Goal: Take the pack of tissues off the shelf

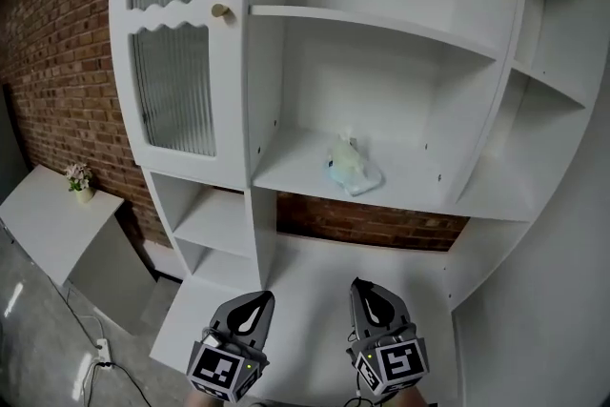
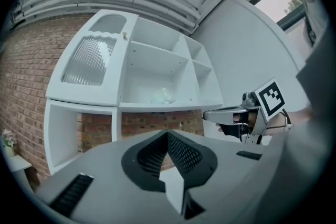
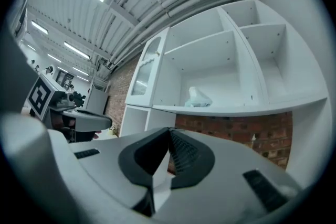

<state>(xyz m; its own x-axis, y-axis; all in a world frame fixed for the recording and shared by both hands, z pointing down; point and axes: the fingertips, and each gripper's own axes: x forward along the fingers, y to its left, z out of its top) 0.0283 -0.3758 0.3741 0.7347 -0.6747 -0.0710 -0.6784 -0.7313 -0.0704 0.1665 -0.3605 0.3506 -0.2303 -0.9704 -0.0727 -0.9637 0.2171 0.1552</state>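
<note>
Since it's open-fronted, mid shelf compt (image 1: 295,169) holds tissue pack (image 1: 354,167) inside

Pack of tissues (image 1: 354,167): one soft, crumpled pack, whitish with a pale blue-green tint. It lies slumped on the white shelf (image 1: 295,169) of the wide open compartment, about mid-width, near the front edge and well apart from both ends. Nothing touches it.

bright, even indoor light. long white ceiling strip lamps (image 3: 77,50) glare in right gripper view. soft shadows inside white rounded shelf unit (image 1: 381,62). gripper views fisheye-bent, black corners, foreground blurred.
</note>
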